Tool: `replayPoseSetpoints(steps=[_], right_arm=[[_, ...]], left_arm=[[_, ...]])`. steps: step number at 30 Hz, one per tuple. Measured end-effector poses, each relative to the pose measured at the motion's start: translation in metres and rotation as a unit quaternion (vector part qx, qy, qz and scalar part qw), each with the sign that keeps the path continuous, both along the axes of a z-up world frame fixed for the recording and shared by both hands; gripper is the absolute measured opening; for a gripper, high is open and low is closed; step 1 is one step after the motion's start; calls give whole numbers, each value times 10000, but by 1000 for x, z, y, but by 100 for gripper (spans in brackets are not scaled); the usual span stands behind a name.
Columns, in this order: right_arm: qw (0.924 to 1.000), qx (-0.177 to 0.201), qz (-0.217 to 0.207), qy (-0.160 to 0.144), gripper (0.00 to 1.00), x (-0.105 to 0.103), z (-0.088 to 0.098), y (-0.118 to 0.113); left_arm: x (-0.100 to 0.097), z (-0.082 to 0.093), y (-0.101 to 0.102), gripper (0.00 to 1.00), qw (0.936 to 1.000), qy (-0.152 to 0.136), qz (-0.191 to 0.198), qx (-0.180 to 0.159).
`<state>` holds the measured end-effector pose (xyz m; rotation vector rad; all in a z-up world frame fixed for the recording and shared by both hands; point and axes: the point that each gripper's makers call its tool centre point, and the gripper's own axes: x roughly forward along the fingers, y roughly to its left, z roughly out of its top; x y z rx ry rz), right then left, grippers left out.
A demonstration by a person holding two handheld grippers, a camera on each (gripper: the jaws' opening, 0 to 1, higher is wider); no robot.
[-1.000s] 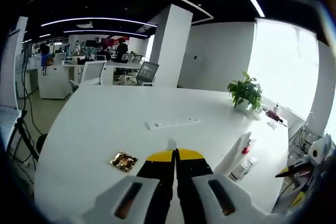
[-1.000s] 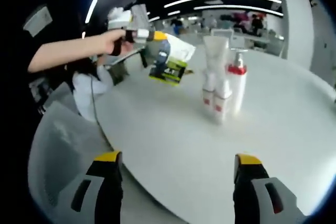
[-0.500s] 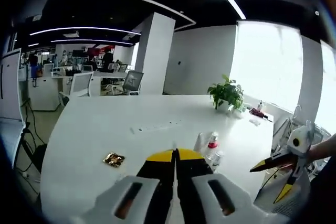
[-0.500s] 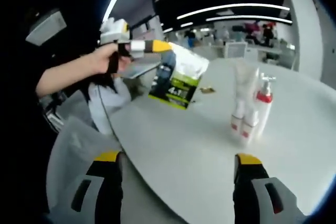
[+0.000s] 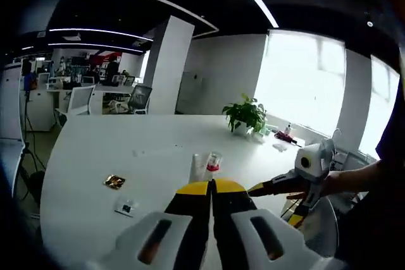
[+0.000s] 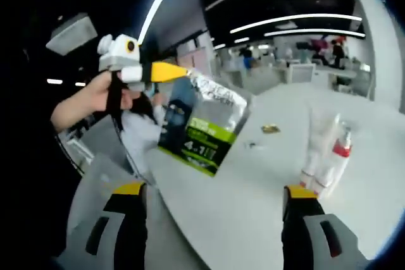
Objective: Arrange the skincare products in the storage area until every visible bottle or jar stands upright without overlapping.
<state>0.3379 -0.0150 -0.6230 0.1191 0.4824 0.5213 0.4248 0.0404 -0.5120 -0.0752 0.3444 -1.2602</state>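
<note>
Left tongs (image 6: 166,71) clamped on pouch (image 6: 201,128); right tongs (image 6: 215,210) apart. Set it upright left of bottles (image 6: 324,159), not touching them.

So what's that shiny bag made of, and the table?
The pouch hanging from the left gripper looks like glossy plastic or foil film: it crinkles and glints silver at its top edge. The table looks like smooth white laminate with a soft sheen, though I can't be sure.
</note>
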Motion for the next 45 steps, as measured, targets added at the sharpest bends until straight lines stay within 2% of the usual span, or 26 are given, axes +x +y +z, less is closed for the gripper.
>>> replayPoseSetpoints(steps=[5, 8, 10, 16, 18, 21, 27, 30, 34, 35, 38, 43, 44, 45], right_arm=[[9993, 277, 225, -64, 91, -2, 11, 12], [9983, 455, 315, -182, 92, -1, 24, 15], [9973, 551, 385, -305, 94, 0, 32, 17], [9956, 562, 678, -334, 96, 1, 36, 19], [9930, 684, 901, -328, 95, -2, 39, 24], [9894, 649, 1244, -369, 91, -8, 42, 32], [9834, 879, 1445, -653, 77, -7, 60, 41], [9786, 975, 1604, -844, 68, -9, 71, 48], [9724, 1080, 1775, -1058, 52, -14, 83, 55], [9740, 1054, 1721, -1033, 50, -13, 81, 54], [9741, 998, 1681, -1137, 31, -14, 81, 50], [9730, 1116, 1578, -1259, 18, -16, 84, 47], [9724, 1117, 1582, -1298, 12, -17, 85, 47], [9727, 1087, 1529, -1363, 0, -16, 86, 46]], left_arm=[[-20, 26, -5, 4, 9992, -70, -234, -303], [-32, 40, -8, 4, 9980, -61, -397, -497], [-40, 46, -10, 4, 9973, -105, -521, -510], [-59, 59, -13, 4, 9939, -153, -878, -642], [-65, 60, -15, 4, 9924, -139, -1034, -648], [-74, 61, -15, 4, 9899, -121, -1251, -658], [-83, 67, -17, 4, 9847, 27, -1509, -871], [-88, 69, -18, 4, 9816, 136, -1639, -969], [-90, 69, -19, 4, 9805, 140, -1692, -990], [-91, 75, -19, 4, 9778, 310, -1691, -1194], [-89, 74, -19, 4, 9780, 342, -1653, -1223], [-97, 77, -21, 4, 9768, 338, -1696, -1262], [-97, 77, -22, 4, 9768, 333, -1703, -1254], [-98, 76, -22, 4, 9768, 329, -1705, -1253]])
